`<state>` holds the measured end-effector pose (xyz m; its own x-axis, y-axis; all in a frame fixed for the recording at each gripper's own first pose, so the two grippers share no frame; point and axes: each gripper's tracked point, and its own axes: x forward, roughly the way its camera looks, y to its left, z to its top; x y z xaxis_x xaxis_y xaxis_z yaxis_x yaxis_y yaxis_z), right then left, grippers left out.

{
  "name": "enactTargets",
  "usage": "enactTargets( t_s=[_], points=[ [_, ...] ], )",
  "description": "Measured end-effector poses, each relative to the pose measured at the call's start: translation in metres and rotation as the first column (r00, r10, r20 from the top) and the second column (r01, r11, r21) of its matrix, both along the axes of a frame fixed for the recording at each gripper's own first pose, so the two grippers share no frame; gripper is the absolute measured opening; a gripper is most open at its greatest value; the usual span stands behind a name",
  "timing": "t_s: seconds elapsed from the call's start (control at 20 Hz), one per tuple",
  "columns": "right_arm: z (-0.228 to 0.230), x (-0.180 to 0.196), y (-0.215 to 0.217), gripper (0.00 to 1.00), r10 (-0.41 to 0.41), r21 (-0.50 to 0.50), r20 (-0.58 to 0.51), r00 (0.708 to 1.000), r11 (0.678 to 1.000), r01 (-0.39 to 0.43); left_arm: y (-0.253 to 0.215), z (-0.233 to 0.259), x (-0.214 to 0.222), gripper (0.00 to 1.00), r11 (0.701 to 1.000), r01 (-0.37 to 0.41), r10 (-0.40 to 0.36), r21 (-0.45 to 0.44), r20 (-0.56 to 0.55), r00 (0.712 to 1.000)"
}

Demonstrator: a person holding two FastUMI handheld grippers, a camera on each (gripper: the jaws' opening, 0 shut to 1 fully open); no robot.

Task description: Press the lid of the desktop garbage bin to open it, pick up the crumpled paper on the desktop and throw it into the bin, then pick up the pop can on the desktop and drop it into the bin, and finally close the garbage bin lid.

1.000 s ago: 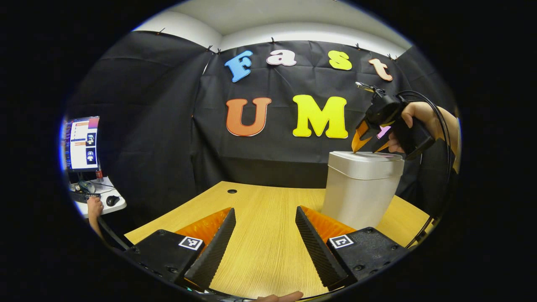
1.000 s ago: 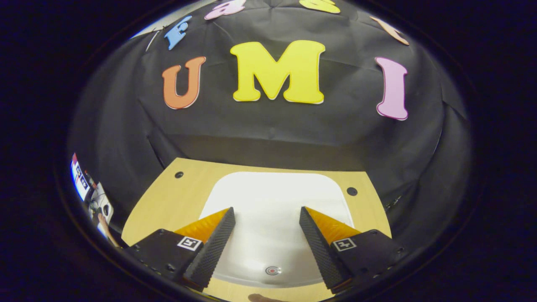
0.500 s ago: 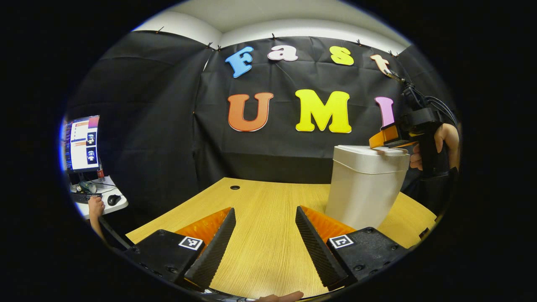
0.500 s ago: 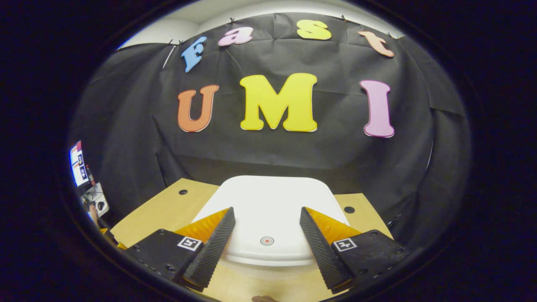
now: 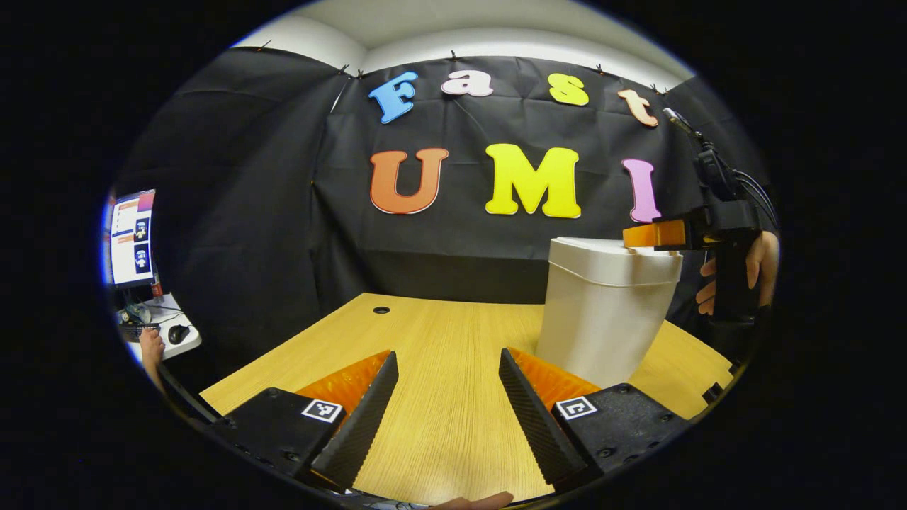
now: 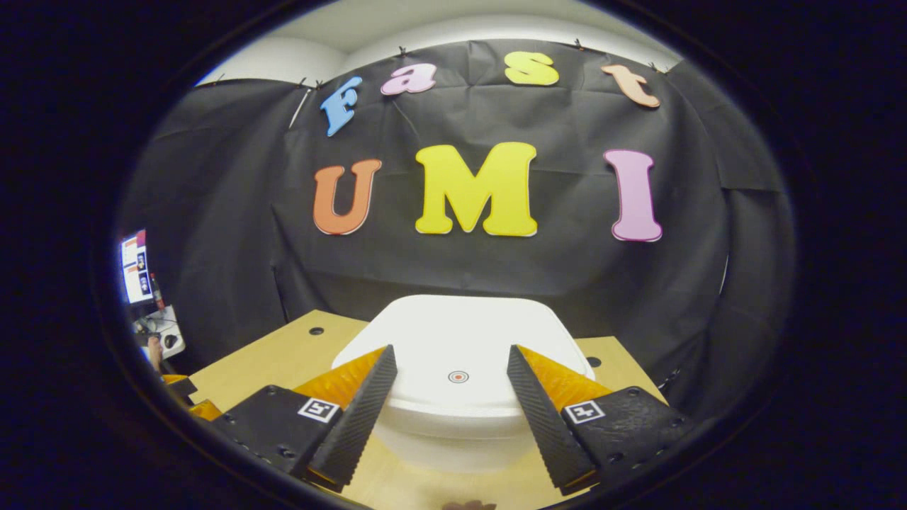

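A light wooden desk [image 5: 439, 354] with a fine straight grain ran back to the black cloth wall [image 5: 255, 212], and a small round dark hole [image 5: 381, 310] sat in its top near the far left corner; in the right gripper view two such holes showed, one at the left [image 6: 316, 331] and one at the right [image 6: 587, 362]. Off to the far left stood a lit monitor [image 5: 131, 237] above a small white side table [image 5: 173, 338] that carried a dark mouse [image 5: 178, 330] and a keyboard [image 5: 134, 329], with a person's forearm [image 5: 150, 354] beside it. Above the cloth ran a pale wall and ceiling [image 5: 482, 25].
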<state>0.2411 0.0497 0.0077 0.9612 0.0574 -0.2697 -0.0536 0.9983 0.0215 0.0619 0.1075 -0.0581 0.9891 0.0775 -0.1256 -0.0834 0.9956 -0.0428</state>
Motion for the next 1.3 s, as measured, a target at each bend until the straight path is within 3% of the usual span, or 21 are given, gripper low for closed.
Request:
enactTargets(
  t_s=[0.1,0.2,0.5,0.7,0.9,1.1,1.15,1.2,1.3],
  points=[
    [-0.003,0.001,0.001,0.99,0.017,0.058,0.003,1.000,0.998,-0.018,-0.001,-0.003,0.001,0.94,1.000,-0.007,0.007,-0.007,-0.009,1.000],
    [0.002,0.003,0.000,1.00,0.027,0.041,0.037,0.999,0.999,-0.029,-0.003,-0.001,0.001,0.94,1.000,-0.010,0.010,0.000,-0.005,1.000],
    [0.007,-0.016,-0.007,0.97,-0.046,0.022,0.166,0.985,0.999,0.043,-0.009,0.016,-0.004,0.93,0.999,-0.032,0.031,0.016,0.063,0.998],
    [0.000,-0.058,-0.020,0.95,-0.090,-0.034,0.159,0.983,0.995,0.096,-0.021,0.016,-0.005,0.93,0.999,-0.016,0.013,0.032,0.073,0.997],
    [-0.003,-0.121,-0.032,0.95,-0.070,-0.036,0.195,0.978,0.996,0.079,-0.038,0.020,-0.007,0.93,0.998,0.001,-0.006,0.056,0.089,0.996],
    [-0.036,-0.183,-0.056,0.98,-0.065,-0.023,0.177,0.982,0.997,0.070,-0.065,0.021,-0.012,0.93,0.995,0.033,-0.041,0.092,0.087,0.995],
    [-0.039,-0.192,-0.065,0.98,-0.074,-0.034,0.181,0.981,0.996,0.082,-0.075,0.025,-0.016,0.89,0.994,0.050,-0.060,0.097,0.101,0.993],
    [-0.042,-0.203,-0.089,0.95,-0.126,-0.079,0.201,0.971,0.986,0.144,-0.080,0.031,-0.020,0.93,0.994,0.050,-0.062,0.101,0.117,0.991],
    [-0.046,-0.216,-0.103,0.98,-0.162,-0.109,0.212,0.964,0.976,0.188,-0.081,0.036,-0.026,0.93,0.995,0.032,-0.044,0.098,0.133,0.990]
  ],
)
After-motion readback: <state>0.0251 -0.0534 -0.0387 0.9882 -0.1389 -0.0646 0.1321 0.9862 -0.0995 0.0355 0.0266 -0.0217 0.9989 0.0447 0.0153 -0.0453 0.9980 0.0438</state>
